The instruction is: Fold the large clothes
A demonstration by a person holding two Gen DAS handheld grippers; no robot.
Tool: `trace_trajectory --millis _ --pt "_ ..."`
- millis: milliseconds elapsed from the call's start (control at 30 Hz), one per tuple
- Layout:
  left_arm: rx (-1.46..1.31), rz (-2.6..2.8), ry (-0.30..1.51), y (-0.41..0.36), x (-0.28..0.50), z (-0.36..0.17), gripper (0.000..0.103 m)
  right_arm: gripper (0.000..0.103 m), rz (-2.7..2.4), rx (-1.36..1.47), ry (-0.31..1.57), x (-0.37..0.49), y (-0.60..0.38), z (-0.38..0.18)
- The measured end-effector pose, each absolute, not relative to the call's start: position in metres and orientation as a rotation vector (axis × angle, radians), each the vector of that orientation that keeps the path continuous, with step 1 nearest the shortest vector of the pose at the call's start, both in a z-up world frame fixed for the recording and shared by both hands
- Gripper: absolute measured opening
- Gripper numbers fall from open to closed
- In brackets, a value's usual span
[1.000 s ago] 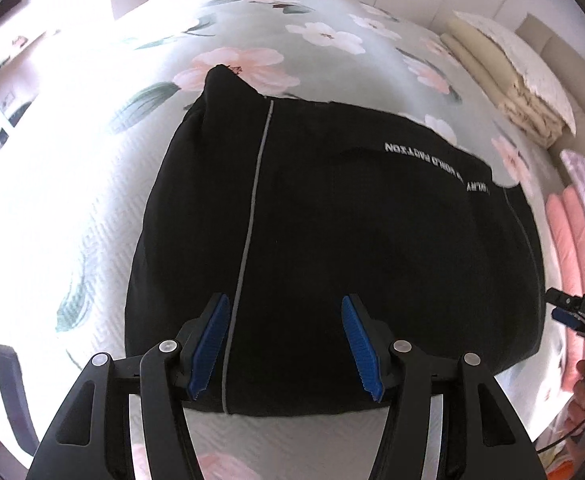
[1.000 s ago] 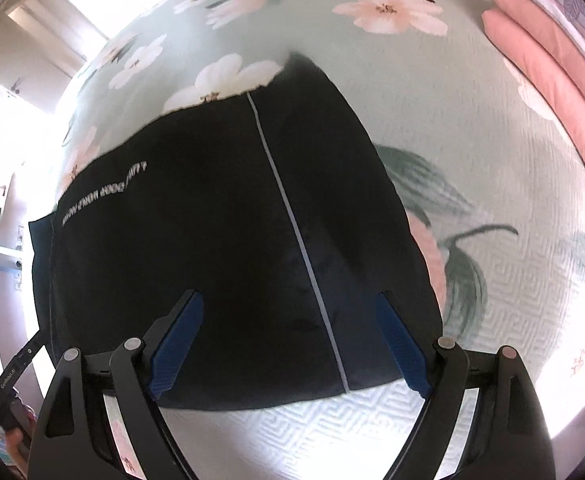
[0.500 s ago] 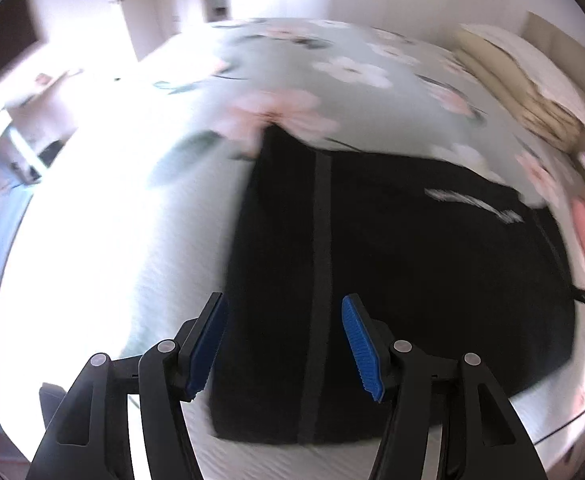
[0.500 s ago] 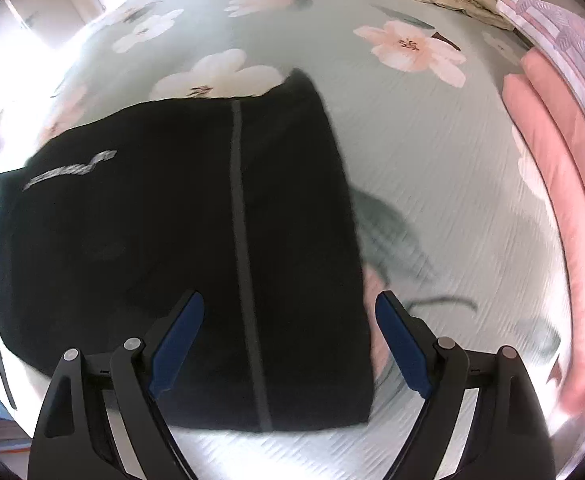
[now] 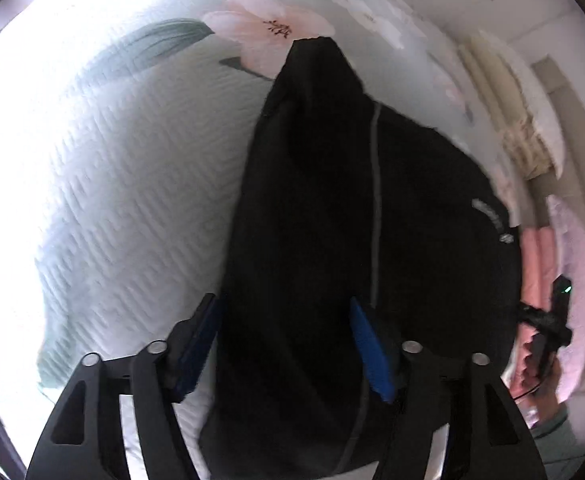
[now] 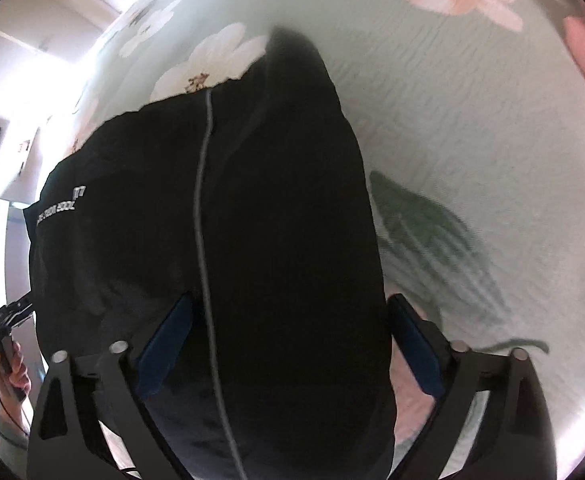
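Quilted floral bedspread (image 5: 132, 184) stretches under the folded black garment (image 5: 332, 240), both the left gripper (image 5: 284, 348) and right gripper (image 6: 288, 348) just widening, unclenched, straddling its edges.

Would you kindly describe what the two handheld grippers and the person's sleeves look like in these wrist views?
Both the left gripper and right gripper have matte black angular fingers with cut-out slots, silver rivets and blue ribbed pads. Each is seen from the other's camera as a black handle unit; one shows a small green light. The sleeves look grey-green.
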State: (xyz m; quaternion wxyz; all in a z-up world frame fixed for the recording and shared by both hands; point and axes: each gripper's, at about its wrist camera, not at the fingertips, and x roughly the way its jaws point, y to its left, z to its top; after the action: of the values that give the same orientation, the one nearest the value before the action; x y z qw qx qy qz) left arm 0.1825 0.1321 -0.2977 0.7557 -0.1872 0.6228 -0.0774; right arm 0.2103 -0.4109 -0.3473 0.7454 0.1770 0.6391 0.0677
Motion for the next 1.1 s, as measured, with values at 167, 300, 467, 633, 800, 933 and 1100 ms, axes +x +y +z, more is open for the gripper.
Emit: trace_trajectory --millis 167,300,467,633,800,933,1100 --pt "-0.506 -0.266 1.419 0.132 0.194 -0.318 0.075 0.103 0.230 0.422 1.420 0.219 -0.409 -0.362" --pt "-0.714 -0.336 1.422 0.146 0.198 -0.341 0.075 0.103 0.349 0.409 1.448 0.226 -0.395 -0.368" --pt "-0.997 -0.446 1.410 0.158 0.197 -0.376 0.075 0.103 0.501 0.463 1.461 0.233 -0.386 -0.385" --pt "-1.046 -0.466 1.378 0.153 0.196 -0.383 0.077 0.103 0.544 0.558 1.425 0.242 -0.393 -0.393" --pt "-0.951 -0.382 1.330 0.138 0.200 -0.370 0.064 0.094 0.520 0.564 1.402 0.244 -0.384 -0.388" --pt "-0.864 -0.341 1.290 0.124 0.196 -0.341 0.042 0.062 0.466 0.560 1.333 0.232 -0.387 -0.365" --pt "-0.911 -0.474 1.134 0.131 0.185 -0.290 0.035 0.044 0.424 0.515 1.261 0.214 -0.363 -0.314"
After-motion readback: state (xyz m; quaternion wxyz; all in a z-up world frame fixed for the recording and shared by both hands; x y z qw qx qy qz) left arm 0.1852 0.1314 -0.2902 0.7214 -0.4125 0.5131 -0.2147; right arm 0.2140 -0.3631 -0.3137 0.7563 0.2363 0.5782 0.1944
